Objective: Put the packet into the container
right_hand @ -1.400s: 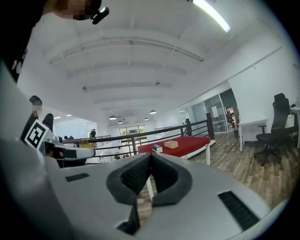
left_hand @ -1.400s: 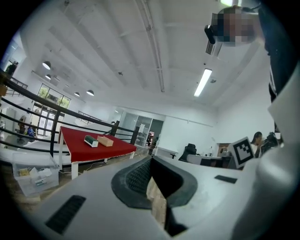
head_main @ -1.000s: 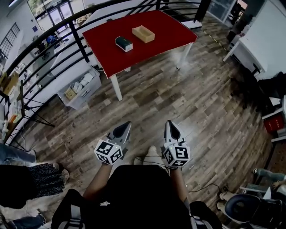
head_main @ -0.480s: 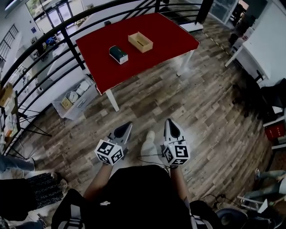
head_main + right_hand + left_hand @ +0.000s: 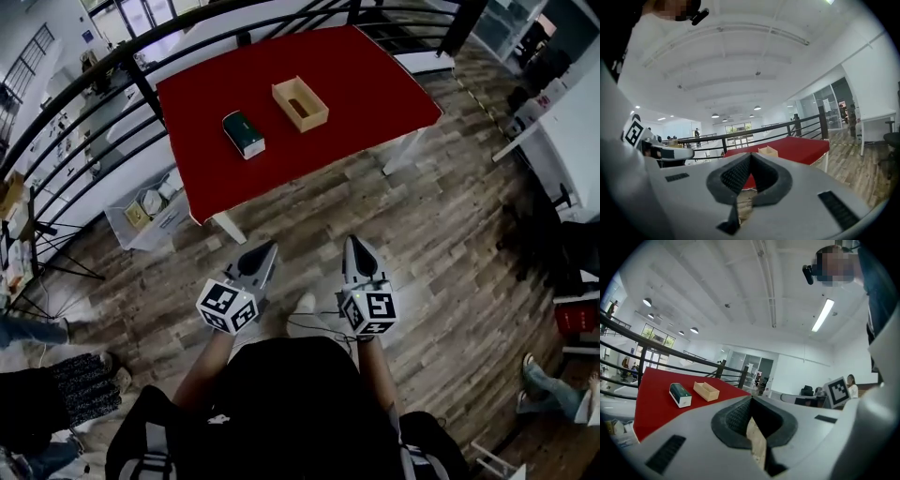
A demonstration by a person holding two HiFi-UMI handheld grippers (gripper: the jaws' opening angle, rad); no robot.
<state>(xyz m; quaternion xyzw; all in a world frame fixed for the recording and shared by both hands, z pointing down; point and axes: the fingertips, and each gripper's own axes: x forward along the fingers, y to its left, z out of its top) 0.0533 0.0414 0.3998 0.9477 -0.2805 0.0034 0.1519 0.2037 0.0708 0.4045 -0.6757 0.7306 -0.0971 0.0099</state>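
- Red desk [image 5: 375, 84]: it carries both of the task's things. It stands well ahead of you across a stretch of wooden floor [image 5: 441, 244], with a black railing [image 5: 141, 75] along its far and left edges.
- Green-and-white packet [image 5: 243, 134]: it lies flat on the desk, toward the left edge and clear of the near edge. It is outside the container and nothing touches it.
- Open wooden container [image 5: 300, 103]: it sits near the middle of the desk, just beside the packet on the side toward the right edge, with a strip of red between the two. Its inside looks empty, as far as the head view shows.
- Your left gripper [image 5: 265, 249]: the jaws are together with nothing between them. It is held about level over the floor, pointing toward the desk's near edge and well short of it.
- Your right gripper [image 5: 353, 246]: its jaws are likewise closed and empty. It is held beside the left one, over the same floor.
- Progress, as a judgement: no step of the task is done yet. You have yet to reach the desk, open one pair of jaws, close them on the packet, lift it over the container's rim and let it go inside.
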